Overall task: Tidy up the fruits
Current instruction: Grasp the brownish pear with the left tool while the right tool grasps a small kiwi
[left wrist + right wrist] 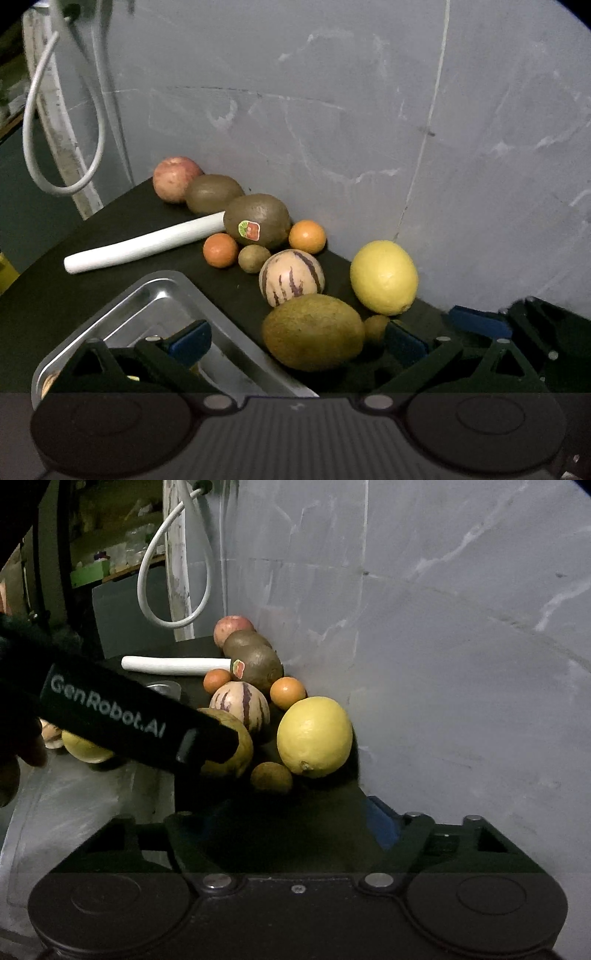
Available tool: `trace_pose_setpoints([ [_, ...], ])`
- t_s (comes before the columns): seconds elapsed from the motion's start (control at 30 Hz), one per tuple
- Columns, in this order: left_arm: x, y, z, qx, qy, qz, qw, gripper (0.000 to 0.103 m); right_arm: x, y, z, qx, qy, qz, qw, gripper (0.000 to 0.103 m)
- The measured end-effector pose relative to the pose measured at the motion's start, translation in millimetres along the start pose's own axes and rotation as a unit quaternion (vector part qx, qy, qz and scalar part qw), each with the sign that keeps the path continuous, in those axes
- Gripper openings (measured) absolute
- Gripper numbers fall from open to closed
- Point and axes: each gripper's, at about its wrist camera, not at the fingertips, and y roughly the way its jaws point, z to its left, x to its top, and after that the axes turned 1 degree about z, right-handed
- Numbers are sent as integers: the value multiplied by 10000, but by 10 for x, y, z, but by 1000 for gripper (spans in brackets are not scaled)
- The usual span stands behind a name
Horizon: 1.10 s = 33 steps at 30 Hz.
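Fruits (291, 273) lie clustered against the grey wall (369, 110): yellow, orange, striped, brown.

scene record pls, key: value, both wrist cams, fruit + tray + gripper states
surface: dark mat against a grey wall
tray: steel tray, left of the fruit, some items in it, mostly hidden
nearest fruit: large green-brown fruit, between the left gripper's fingers
also loose: lemon, striped melon, two oranges, stickered kiwi, apple
non-fruit: white tube
left gripper: open
right gripper: open, empty
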Motion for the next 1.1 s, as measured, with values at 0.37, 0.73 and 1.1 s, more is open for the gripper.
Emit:
trace_pose_setpoints([
  [0.37, 70, 223, 31, -323, 62, 305, 9990, 80, 75, 193, 17, 270, -41, 9, 9996, 45],
  [0.73, 87, 302, 90, -440, -201, 426, 9979, 73, 82, 218, 43, 461, -22, -34, 9989, 30],
  [1.1, -17, 106, 126, -413, -850, 241, 9952, 72, -8, 28, 1, 501, -110, -253, 9984, 30],
])
